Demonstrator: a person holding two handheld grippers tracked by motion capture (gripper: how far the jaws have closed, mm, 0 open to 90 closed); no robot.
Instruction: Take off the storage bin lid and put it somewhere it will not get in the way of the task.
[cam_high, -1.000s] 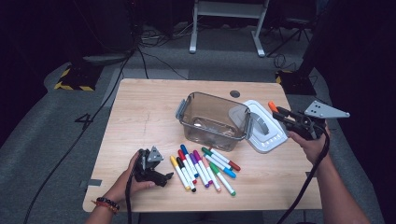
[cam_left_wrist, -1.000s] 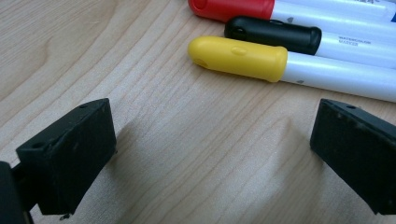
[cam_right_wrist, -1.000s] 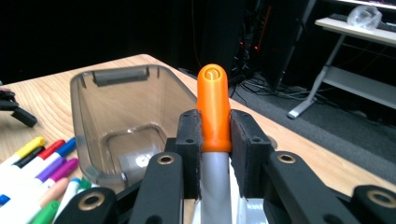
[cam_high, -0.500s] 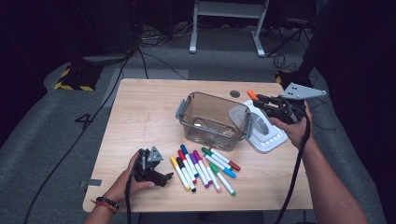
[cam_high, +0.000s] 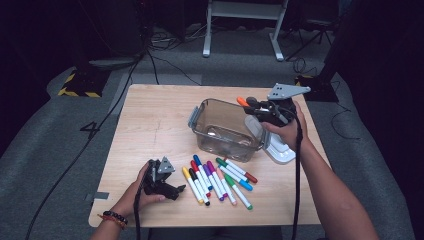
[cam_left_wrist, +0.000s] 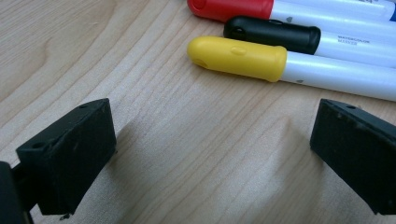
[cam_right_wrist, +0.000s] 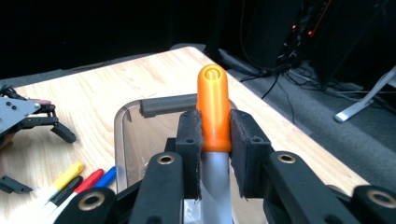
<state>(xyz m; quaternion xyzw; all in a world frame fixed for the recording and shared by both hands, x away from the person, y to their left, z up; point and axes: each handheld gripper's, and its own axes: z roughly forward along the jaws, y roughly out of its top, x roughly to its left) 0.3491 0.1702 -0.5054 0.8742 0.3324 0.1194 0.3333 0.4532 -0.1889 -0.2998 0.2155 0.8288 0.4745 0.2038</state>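
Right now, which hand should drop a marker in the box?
Right. The right gripper already clamps the orange marker above the box. The left gripper is open, holding nothing, on the table.

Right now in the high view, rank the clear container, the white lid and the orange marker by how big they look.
1. clear container
2. white lid, partly hidden behind the container and hand
3. orange marker, mostly hidden in the right tongs

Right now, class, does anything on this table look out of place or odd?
Nothing stands out. The markers lie in a tidy row, the clear container stands upright, its lid beside it, and the right gripper holds an orange marker cleanly.
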